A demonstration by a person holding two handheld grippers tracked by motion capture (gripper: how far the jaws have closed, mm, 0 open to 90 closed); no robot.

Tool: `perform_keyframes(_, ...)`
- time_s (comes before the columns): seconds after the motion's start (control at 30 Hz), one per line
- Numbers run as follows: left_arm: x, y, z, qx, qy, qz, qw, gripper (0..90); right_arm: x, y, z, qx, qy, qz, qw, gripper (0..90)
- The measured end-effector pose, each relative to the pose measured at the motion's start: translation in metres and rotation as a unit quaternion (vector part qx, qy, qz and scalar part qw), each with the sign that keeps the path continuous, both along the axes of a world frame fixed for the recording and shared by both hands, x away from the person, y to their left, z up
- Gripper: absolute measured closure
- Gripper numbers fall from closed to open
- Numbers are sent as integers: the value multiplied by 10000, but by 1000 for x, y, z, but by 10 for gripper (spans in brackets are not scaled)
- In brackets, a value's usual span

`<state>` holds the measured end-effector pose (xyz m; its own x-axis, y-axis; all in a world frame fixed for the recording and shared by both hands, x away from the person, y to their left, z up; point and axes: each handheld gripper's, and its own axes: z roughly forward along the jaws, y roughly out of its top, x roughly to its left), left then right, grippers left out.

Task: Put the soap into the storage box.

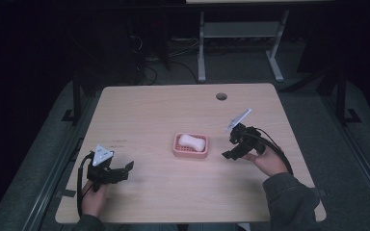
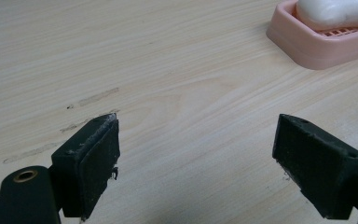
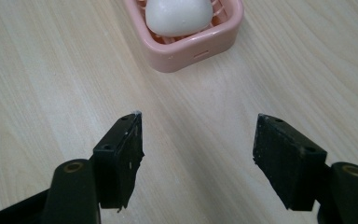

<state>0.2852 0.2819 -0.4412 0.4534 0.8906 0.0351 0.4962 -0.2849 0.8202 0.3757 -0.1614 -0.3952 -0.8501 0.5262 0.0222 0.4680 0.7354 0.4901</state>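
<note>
A white bar of soap (image 1: 192,142) lies in a pink soap dish (image 1: 178,149) at the middle of the wooden table (image 1: 173,106). My right gripper (image 1: 227,155) is just right of the dish, jaws apart and pointing at it, with nothing between them. The right gripper view has the dish (image 3: 214,35) and the soap (image 3: 179,16) straight ahead of the open gripper (image 3: 198,144). My left gripper (image 1: 127,167) rests near the table's front left, open and empty, well away from the dish. In the left gripper view (image 2: 196,158) the dish (image 2: 307,46) sits at the top right with the soap (image 2: 335,11).
A round cable hole (image 1: 221,96) sits near the table's far edge. Beyond the table stands a grey desk frame (image 1: 238,31) on a dark floor with cables. The person's sleeve (image 1: 289,197) comes over the front right edge.
</note>
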Motion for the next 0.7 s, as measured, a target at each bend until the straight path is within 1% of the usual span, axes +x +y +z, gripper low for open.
perform_keyframes(0.23,0,0,0,-2,6,-2,10000,141,-4,-4,-5,8,16,-18,10000,326)
perform_keyframes(0.33,0,0,0,16,26,-9,10000,141,-6,-7,-6,67,16,-52,10000,326)
perform_keyframes(0.43,0,-1,0,-13,18,0,10000,141,-8,-9,-6,61,32,-63,10000,326)
perform_keyframes(0.6,0,-1,-1,-20,28,1,10000,141,-10,-10,-4,59,-32,-63,10000,326)
perform_keyframes(0.7,0,-1,0,-18,29,-4,10000,141,-12,-12,-5,75,-29,-84,9999,326)
